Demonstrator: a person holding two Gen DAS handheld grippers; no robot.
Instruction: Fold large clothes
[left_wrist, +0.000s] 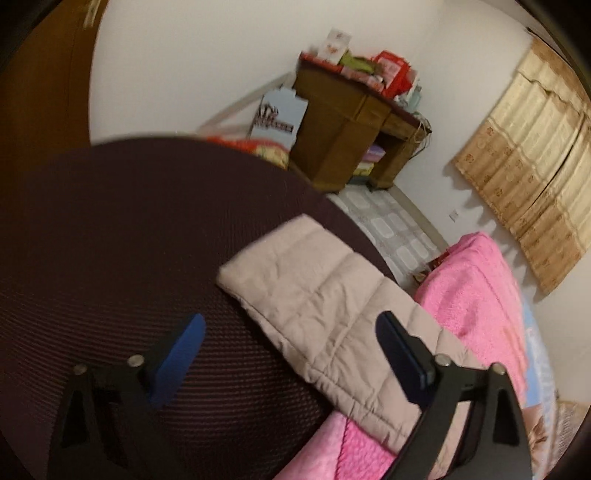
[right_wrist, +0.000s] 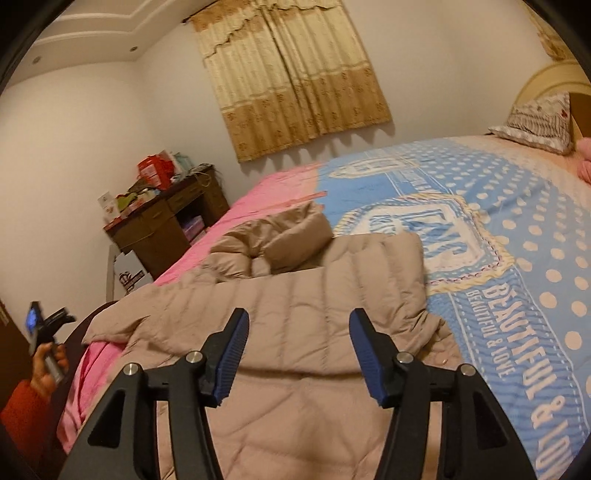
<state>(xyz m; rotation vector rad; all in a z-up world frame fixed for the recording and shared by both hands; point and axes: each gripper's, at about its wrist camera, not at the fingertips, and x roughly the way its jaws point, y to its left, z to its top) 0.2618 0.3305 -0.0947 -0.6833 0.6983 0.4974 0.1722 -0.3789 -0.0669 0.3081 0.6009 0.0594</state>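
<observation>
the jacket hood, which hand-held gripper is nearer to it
Right. The right hand-held gripper hovers open over the jacket, facing the hood. The left hand-held gripper is off the bed's far-left edge.

L wrist cam looks down across bed edge, R cam along bed; both share beige jacket (left_wrist: 325, 295) (right_wrist: 295, 332), desk (left_wrist: 354, 122) (right_wrist: 166, 221).

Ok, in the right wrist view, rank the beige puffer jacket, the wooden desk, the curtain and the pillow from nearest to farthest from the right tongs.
1. Beige puffer jacket: spread on the bed right under the open right tongs.
2. Wooden desk: off to the left, past the bed's pink edge.
3. Curtain: on the far wall.
The pillow, far right at the headboard, is too close to call against the curtain.
</observation>
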